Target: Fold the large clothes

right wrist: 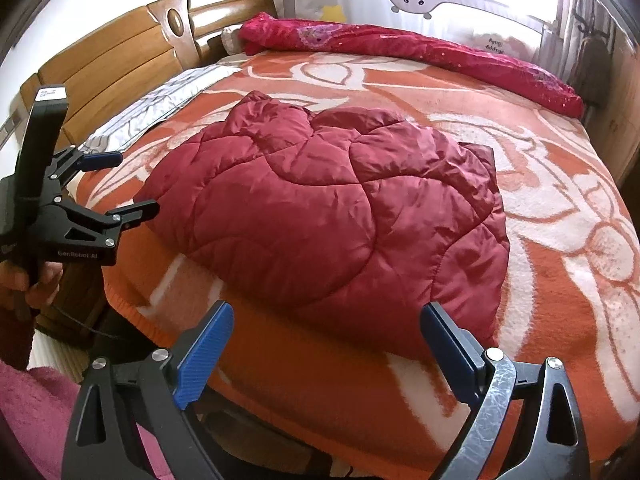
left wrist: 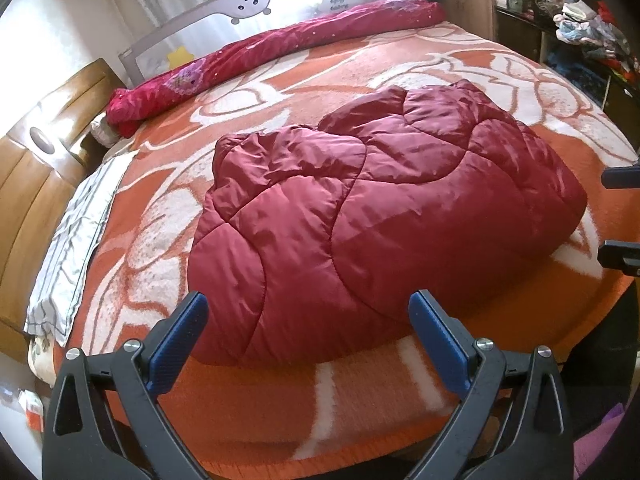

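The quilted coat [left wrist: 372, 216] is dark red and shiny, with curved stitching lines that divide it into puffy sections. It lies in a thick, rumpled bundle, already doubled over on itself, and a dark edge [right wrist: 478, 152] of a lower layer shows at its far right side in the right wrist view. It rests near the middle of the bed, on an orange blanket [left wrist: 280, 396] with large white flower shapes.

The left gripper [left wrist: 308, 316] hangs at the near edge of the bed, its blue pads wide apart, with nothing between them. The near hem of the coat is just beyond its fingertips, not touching as far as I can see. The right gripper [right wrist: 326, 320] also stands wide open and holds nothing; the near corner of the coat lies just in front of it. In the right wrist view the left gripper [right wrist: 116, 184] appears at the left of the coat, beside its left edge, also with fingers spread.

The long axis of the bundle runs roughly from the near left to the far right across the bed in the left wrist view. I cannot tell which end is the collar.

Behind the coat a rolled red quilt [left wrist: 256, 56] lies along the far side, next to a grey bed rail [right wrist: 420, 4], and a wooden headboard [right wrist: 120, 52] stands at the left.
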Action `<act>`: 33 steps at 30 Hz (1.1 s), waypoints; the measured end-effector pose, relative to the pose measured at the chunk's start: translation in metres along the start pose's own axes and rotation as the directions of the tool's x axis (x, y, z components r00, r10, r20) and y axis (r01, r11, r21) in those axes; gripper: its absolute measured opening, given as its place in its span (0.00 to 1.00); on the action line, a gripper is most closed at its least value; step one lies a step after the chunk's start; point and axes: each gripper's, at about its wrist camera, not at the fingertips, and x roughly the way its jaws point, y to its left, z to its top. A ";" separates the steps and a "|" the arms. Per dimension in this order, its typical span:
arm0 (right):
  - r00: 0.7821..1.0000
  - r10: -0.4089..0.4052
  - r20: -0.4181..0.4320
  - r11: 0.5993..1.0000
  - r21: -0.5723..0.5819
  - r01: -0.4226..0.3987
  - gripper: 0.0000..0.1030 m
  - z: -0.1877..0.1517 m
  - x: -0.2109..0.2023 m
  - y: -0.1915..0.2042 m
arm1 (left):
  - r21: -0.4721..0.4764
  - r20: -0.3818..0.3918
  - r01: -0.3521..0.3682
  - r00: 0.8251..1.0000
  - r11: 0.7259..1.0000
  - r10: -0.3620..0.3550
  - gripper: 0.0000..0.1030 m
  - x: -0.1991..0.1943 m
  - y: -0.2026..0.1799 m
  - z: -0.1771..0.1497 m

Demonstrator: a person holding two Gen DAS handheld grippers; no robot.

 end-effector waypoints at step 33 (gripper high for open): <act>1.000 0.016 -0.012 0.999 0.047 -0.016 0.93 0.044 0.035 -0.023 | -0.065 -0.022 0.049 0.998 0.997 -0.051 0.98 0.029 0.004 0.033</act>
